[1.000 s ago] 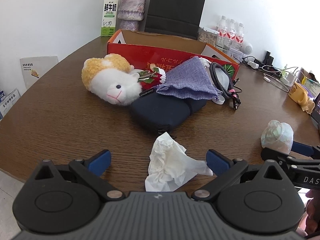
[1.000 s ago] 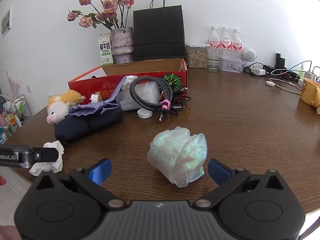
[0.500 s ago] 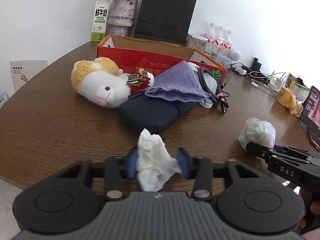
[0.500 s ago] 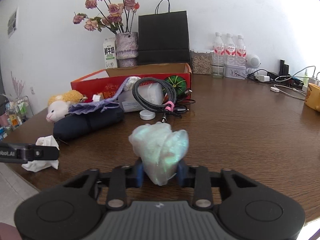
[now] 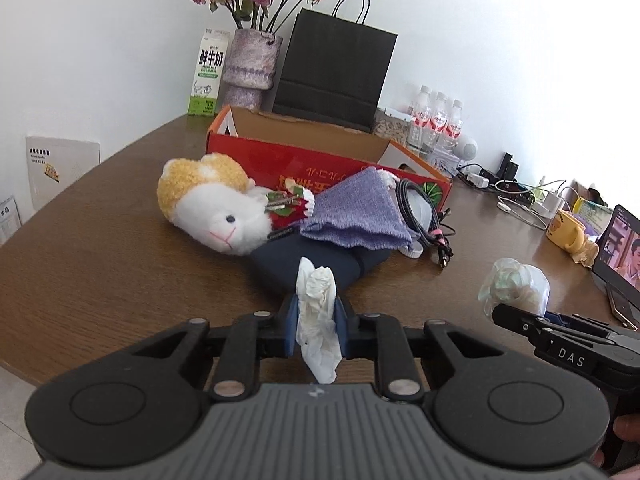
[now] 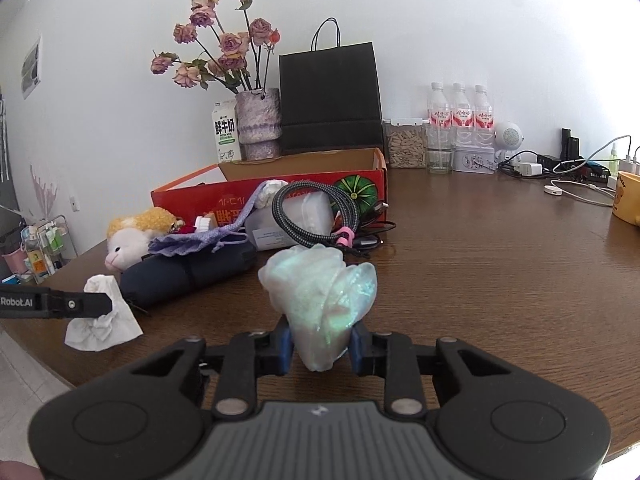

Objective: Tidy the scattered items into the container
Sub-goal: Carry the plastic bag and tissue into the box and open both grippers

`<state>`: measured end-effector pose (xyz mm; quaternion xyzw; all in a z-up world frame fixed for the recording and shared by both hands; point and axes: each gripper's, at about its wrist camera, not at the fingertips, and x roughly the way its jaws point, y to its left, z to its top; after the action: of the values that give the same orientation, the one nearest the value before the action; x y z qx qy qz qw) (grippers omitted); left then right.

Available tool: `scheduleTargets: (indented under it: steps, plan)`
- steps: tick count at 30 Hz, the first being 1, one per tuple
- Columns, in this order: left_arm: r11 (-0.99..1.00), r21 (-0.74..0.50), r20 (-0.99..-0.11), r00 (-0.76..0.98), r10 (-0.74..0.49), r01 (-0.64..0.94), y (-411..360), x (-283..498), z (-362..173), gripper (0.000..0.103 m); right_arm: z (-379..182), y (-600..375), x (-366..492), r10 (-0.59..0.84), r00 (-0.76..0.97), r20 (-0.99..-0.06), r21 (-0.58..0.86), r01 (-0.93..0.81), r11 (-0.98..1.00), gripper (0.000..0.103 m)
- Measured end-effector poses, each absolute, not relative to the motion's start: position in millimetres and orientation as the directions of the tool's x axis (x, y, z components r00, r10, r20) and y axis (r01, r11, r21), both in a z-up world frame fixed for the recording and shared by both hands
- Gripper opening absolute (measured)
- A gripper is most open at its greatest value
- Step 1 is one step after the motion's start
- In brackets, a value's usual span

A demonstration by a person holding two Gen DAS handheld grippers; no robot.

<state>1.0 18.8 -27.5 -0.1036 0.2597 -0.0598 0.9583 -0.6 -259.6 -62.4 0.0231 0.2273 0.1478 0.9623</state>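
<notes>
Whereas a second ago both pairs of tongs stood wide apart around their targets, each now has its blue pads pressed on a wad. Left tongs: closing the last little way on the crumpled white paper tissue, which stands pinched upright between the pads, its lower end hanging free and clear of the brown wooden tabletop. Behind it lies the unsorted heap: white-and-yellow plush animal, dark navy fabric pouch, purple knitted drawstring bag, coiled braided black cable. All rest against the front of the open red cardboard box, the likely container.

Right tongs: clamped on the crumpled iridescent translucent plastic wrapper, bulging above the pads, jaws holding steady.

Judgement: both grasps look made; carrying the two wads over the heap to the box comes next. Tissue is limp, could slip.
</notes>
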Motion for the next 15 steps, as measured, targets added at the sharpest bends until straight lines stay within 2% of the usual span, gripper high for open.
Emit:
scheduleTargets:
  steps: [5,12,15]
  plan:
    - [0.971,-0.231,-0.415,0.896,-0.156,0.062,25,15,-2,0.020,-44,-251,12,0.314,0.869,-0.383,0.095,-0.301,0.949,0.026]
    - [0.982,-0.184,-0.284,0.954,-0.098,0.046,20,57,41,0.021,-2,-229,55,0.340,0.904,-0.257,0.075,-0.332,0.940,0.026]
    - [0.983,-0.180,-0.258,0.962,-0.086,0.039,17,83,55,0.021,15,-222,81,0.339,0.913,-0.226,0.075,-0.331,0.941,0.026]
